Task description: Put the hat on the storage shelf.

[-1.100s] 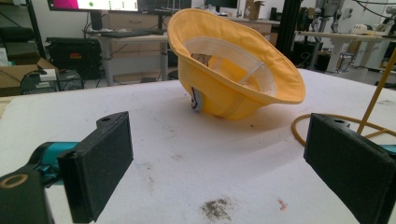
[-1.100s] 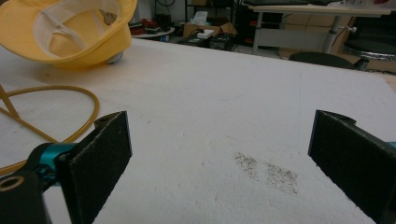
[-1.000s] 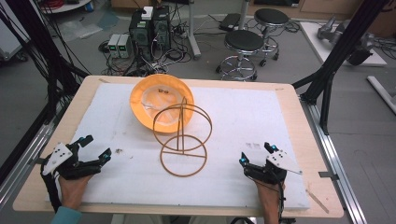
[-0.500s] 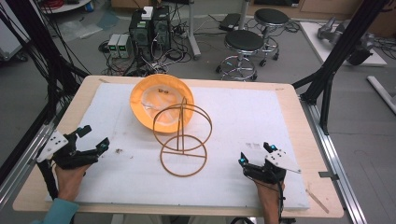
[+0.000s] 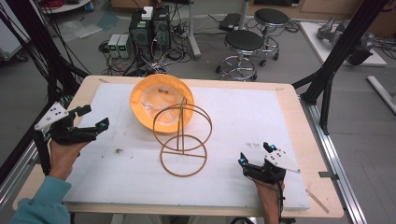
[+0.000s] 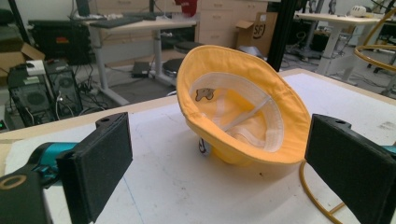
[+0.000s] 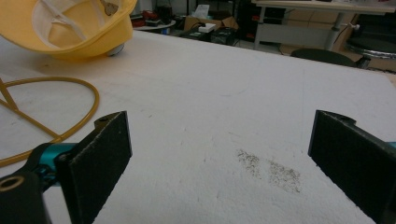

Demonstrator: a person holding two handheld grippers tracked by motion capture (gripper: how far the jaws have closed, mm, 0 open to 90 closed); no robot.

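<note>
Left tool [image 5: 91,118] is lifted near the counter [image 5: 289,100] edge, jaws apart, aimed at the yellow hat [image 5: 161,100] lying brim-up behind the wire stand [image 5: 183,140]. I'd pinch the near brim and steer clear of the hoop. Right tool [image 5: 256,155] rests jaws apart, with bare counter around it.

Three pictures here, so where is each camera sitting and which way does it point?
High view: above the person's side, looking forward and down on the table; both forearms, left gripper and right gripper show.
Left gripper view: rides the left gripper, facing the yellow hat.
Right gripper view: rides the right gripper, facing bare board.
All three share the hat and the wire stand.
</note>
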